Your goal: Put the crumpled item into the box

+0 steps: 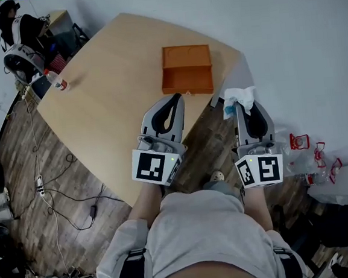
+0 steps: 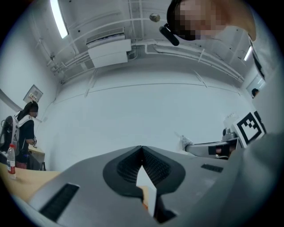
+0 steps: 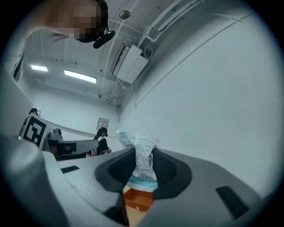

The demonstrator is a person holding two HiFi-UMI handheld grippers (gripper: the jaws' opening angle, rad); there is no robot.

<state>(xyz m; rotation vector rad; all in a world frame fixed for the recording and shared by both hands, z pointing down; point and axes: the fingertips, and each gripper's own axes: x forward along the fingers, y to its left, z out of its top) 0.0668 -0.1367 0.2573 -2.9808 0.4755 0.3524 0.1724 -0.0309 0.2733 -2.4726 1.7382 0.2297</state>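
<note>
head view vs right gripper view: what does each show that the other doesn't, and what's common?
Head view only: the table's full outline, the cables on the wood floor, and the orange box's place toward the table's far side.
Right gripper view only: the ceiling lights, and the pads pressing on the crumpled item from both sides.
Both: the right gripper shut on the crumpled item, the orange box ahead of it, and the left gripper with its marker cube.
</note>
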